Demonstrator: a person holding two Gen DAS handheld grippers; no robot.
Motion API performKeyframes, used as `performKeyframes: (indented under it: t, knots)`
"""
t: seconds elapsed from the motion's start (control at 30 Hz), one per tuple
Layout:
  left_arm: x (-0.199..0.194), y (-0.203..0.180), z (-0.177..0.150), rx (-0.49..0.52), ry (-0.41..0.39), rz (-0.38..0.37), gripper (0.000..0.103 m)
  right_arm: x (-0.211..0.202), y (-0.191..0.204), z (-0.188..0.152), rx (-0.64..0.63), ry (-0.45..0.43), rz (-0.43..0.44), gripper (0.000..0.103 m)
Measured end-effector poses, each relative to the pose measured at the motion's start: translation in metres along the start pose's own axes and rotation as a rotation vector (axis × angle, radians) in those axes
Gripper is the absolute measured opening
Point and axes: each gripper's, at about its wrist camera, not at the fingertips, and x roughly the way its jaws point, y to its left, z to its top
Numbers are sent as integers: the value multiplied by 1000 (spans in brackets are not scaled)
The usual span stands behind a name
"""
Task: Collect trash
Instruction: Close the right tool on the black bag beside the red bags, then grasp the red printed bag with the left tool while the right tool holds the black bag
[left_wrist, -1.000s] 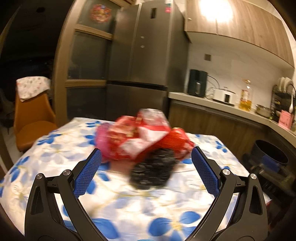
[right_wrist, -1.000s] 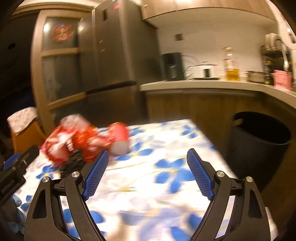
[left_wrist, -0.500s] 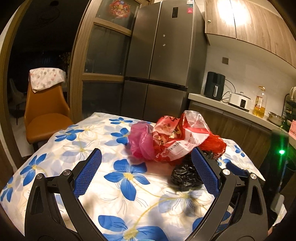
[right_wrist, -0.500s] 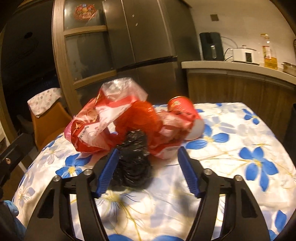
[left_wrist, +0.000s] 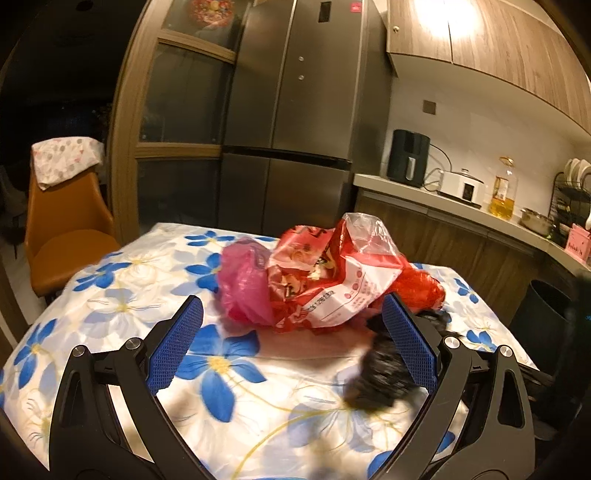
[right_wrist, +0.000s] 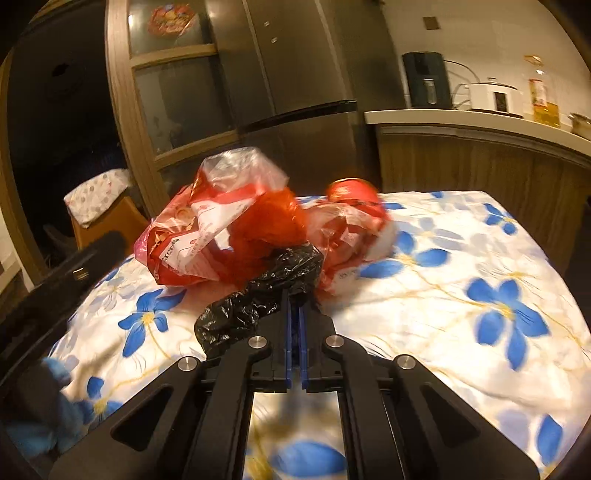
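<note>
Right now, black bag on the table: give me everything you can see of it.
The black bag is thin, glossy, crumpled plastic, bunched into a long lump. It lies on the flowered tablecloth, its far end against the red and clear wrappers. The right gripper is shut on its near edge. In the left view it is blurred, beside that gripper's right finger.

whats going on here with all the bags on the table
A person with a gripper in each hand is clearing trash off the flowered table. The right gripper is shut on a crumpled black bag beside the red bags. The left gripper is open, holding nothing.
</note>
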Motion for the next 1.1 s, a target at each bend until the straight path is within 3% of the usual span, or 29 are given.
performKeyframes:
  t: [0.4, 0.53, 0.67, 0.9, 1.03, 1.1]
  knots:
    - [20, -18, 23, 10, -26, -43, 96, -56, -33, 3, 24, -78, -56, 4]
    - [28, -27, 15, 20, 29, -81, 88, -67, -37, 4, 27, -93, -62, 4]
    - [20, -28, 1, 31, 56, -98, 88, -78, -43, 1, 31, -98, -73, 4]
    - [3, -19, -7, 9, 60, -131, 88, -94, -47, -4, 44, -111, -87, 4]
    - [6, -30, -6, 70, 43, -156, 88, -96, -47, -5, 57, -113, -85, 4]
    - [16, -32, -7, 61, 69, -196, 82, -97, -47, -5, 57, -114, -84, 4]
